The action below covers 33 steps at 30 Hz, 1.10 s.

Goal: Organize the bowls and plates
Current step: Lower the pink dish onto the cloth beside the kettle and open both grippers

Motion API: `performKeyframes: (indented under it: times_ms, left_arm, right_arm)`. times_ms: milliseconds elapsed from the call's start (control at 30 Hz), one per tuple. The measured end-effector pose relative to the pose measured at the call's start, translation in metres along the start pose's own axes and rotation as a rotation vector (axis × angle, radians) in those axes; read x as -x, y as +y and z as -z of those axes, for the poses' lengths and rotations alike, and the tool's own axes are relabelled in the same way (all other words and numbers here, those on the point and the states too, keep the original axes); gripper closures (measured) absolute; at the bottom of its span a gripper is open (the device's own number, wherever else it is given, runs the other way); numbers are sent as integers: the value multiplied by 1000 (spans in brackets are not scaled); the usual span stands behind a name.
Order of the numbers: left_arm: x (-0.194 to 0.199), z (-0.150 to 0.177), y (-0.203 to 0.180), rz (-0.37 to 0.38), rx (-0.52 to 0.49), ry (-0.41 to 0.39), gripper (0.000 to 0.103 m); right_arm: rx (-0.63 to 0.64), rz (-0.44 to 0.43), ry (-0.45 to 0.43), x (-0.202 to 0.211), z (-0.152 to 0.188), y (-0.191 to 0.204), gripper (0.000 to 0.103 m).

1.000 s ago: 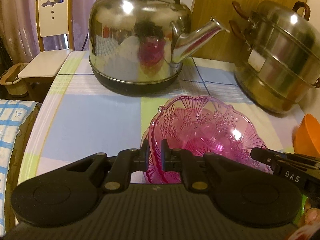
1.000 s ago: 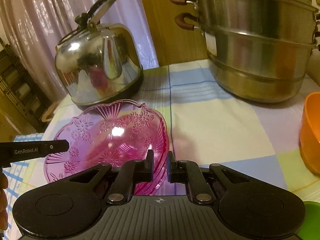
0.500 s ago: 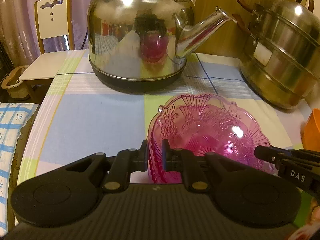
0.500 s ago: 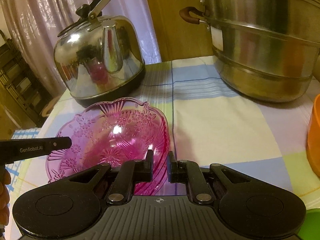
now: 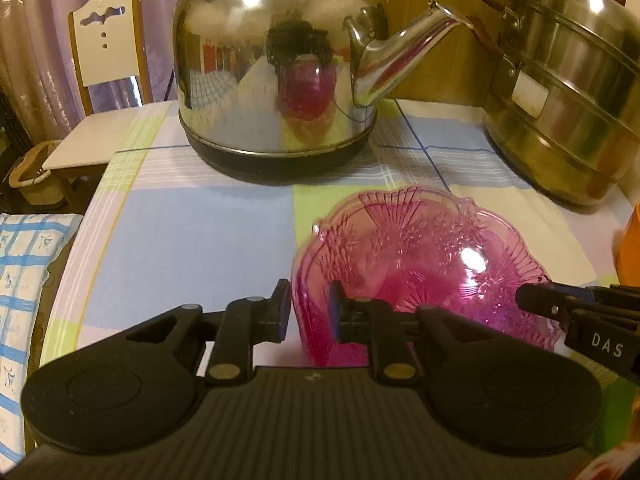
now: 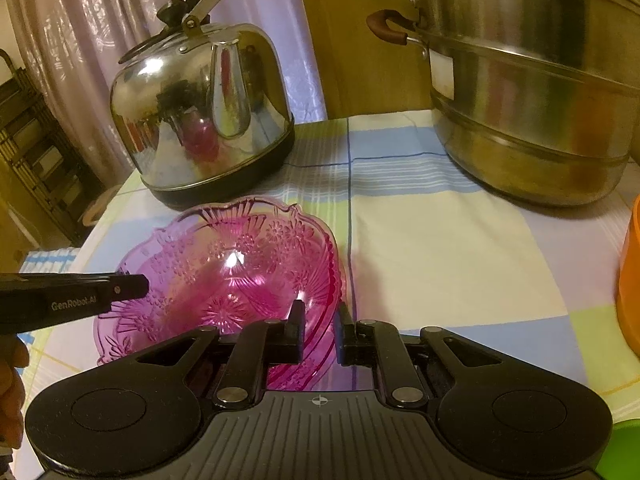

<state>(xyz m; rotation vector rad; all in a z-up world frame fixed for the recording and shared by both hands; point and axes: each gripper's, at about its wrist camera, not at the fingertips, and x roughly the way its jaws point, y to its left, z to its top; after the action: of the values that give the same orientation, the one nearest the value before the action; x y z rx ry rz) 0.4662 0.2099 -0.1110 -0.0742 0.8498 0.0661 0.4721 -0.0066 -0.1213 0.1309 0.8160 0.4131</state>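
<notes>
While both tongs reach in level and low in frame, the left tongs (image 5: 308, 310) and right tongs (image 6: 320, 332), each narrowly parted, straddle opposite rims of the pink glass bowl (image 6: 236, 276) mid-frame on the checked counter (image 6: 432, 248).

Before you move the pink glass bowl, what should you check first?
1. Left gripper has its jaws on either side of the see-through pink flower-patterned bowl rim: ok.
2. Right gripper has its jaws on either side of the opposite rim: ok.
3. Both jaws squeezing tight: cannot tell.
4. Bowl apart from the shiny steel kettle: ok.
5. Bowl apart from the big steel steamer pot: ok.
6. Bowl lifted off the checked tablecloth: cannot tell.
</notes>
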Motion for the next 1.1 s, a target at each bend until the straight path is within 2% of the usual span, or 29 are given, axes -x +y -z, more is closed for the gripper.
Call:
performKeyframes:
  times_ms: [67, 100, 133, 433, 633, 867, 1000, 1100]
  left_arm:
    - [1, -1, 0, -2, 4, -11, 81]
    - [1, -1, 1, -1, 6, -14, 80]
    - [1, -2, 2, 0, 7, -15, 80]
    - [8, -3, 5, 0, 12, -23, 80]
    - [27, -5, 5, -2, 16, -36, 79]
    - [73, 1, -8, 13, 19, -59, 65]
    - [108, 11, -21, 17, 14, -84, 47]
    - [138, 19, -33, 37, 24, -103, 38]
  right_arm:
    - [8, 5, -5, 0, 0, 1, 70]
    - [6, 3, -12, 0, 1, 1, 44]
    - [0, -2, -21, 2, 1, 0, 29]
    - [-13, -7, -45, 6, -2, 1, 29]
    - [-28, -11, -77, 22, -8, 0, 29]
    - [-33, -26, -121, 63, -6, 3, 29]
    - [-33, -38, -146, 101, 4, 2, 29]
    - [-47, -29, -167, 132, 11, -3, 29]
